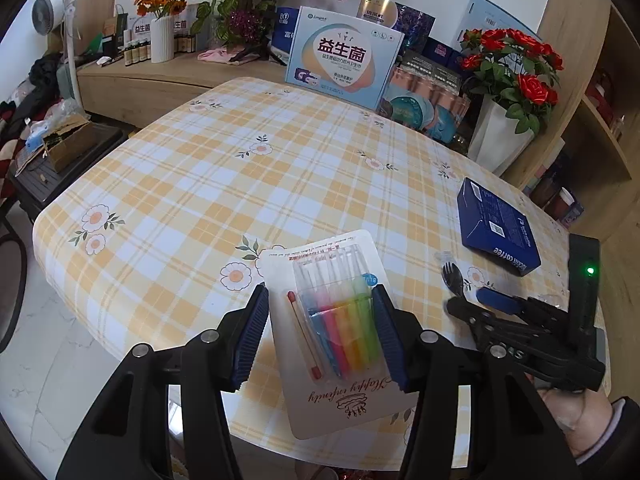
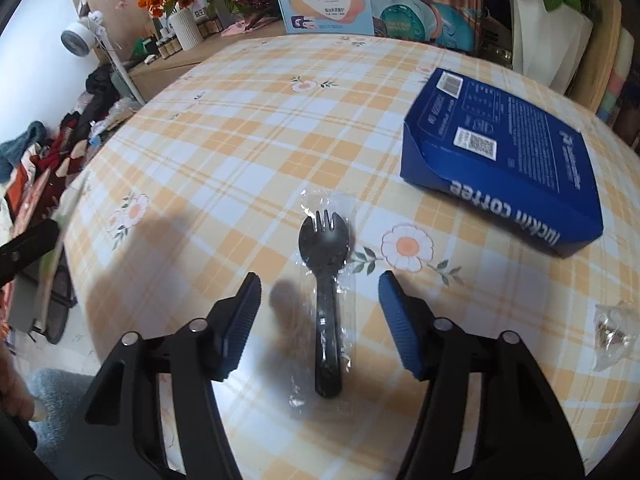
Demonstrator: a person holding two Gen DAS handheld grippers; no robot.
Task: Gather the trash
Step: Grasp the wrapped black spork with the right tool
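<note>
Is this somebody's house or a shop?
Probably a home's dining corner: a table with a flowered checked tablecloth, a vase of red roses, and a standing fan beside piled clothes.

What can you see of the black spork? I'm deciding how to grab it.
The black spork looks like glossy plastic, with short tines above a rounded bowl and a thick handle. It is sealed in a clear, crinkled wrapper and lies flat on the checked tablecloth, tines pointing away from the camera. The right gripper hangs over it, jaws open on either side of the handle, seemingly not touching it.
</note>
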